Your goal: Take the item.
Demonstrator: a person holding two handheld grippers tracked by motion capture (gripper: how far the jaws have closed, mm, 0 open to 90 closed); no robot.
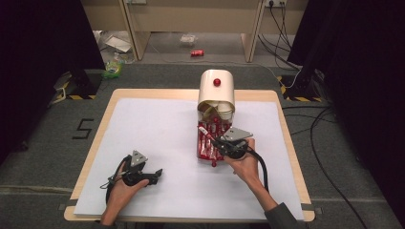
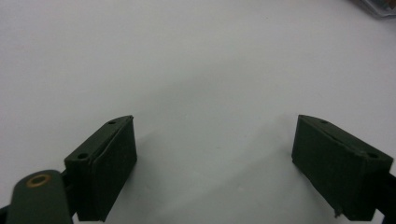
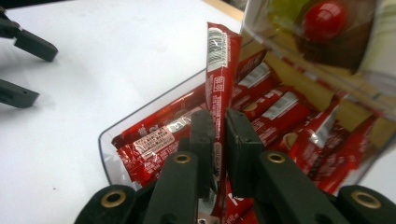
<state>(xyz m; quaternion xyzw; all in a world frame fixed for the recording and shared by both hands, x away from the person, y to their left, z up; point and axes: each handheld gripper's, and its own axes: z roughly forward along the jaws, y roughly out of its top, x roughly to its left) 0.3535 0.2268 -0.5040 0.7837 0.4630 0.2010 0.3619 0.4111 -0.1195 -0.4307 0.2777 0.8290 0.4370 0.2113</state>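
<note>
A clear tray (image 3: 108, 133) holds several red snack packets (image 3: 275, 109). One red packet (image 3: 223, 60) stands up out of the pile, and my right gripper (image 3: 219, 135) is shut on its lower part. In the high view that gripper (image 1: 214, 141) hangs over the tray (image 1: 197, 153) at the table's middle. My left gripper (image 1: 157, 172) rests near the front left on the white sheet (image 1: 157, 129), its jaws wide apart. Between its pads (image 2: 109, 168) I see nothing but the sheet.
A cream domed container (image 1: 216, 93) with a red knob (image 1: 217, 82) stands right behind the tray, and its clear lid (image 3: 327, 51) leans over the packets. The left gripper's jaws (image 3: 23, 70) show far off on the sheet. Cables lie on the floor to the right.
</note>
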